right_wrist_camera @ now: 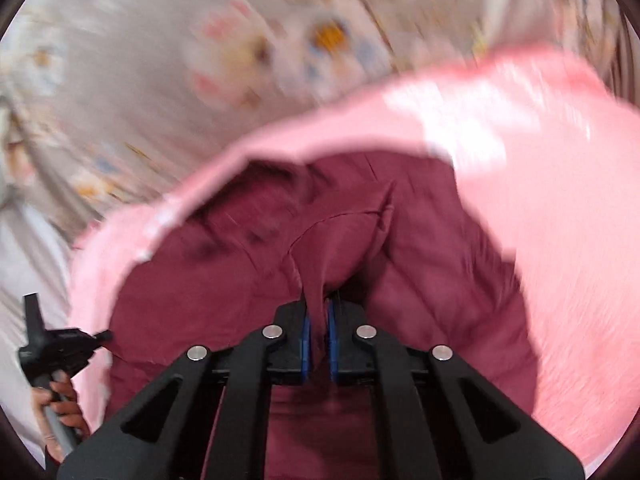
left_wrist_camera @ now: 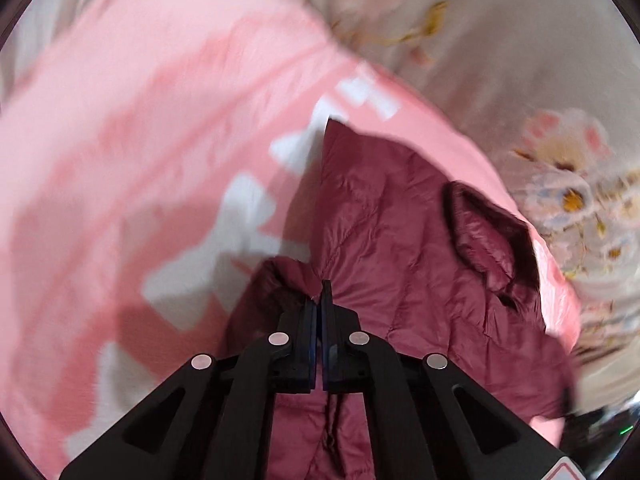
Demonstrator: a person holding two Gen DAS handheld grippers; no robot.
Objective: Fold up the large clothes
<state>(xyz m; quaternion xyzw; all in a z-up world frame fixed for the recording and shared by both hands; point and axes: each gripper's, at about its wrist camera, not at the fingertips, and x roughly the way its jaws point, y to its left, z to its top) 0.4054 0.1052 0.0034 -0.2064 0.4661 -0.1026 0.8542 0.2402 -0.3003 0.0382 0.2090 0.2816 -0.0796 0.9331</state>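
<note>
Floral bed sheet (right_wrist_camera: pixel 132 92) under pink blanket (left_wrist_camera: pixel 120 120). Right hand-held gripper (right_wrist_camera: pixel 319 332) pinches maroon jacket (right_wrist_camera: pixel 420 280) fabric; left hand-held gripper (left_wrist_camera: pixel 319 344) closed at its edge, grip unclear. Likely lifting for a fold.

jacket (left_wrist_camera: pixel 400 240) fills front; floral sheet (left_wrist_camera: pixel 520 60) free.
</note>
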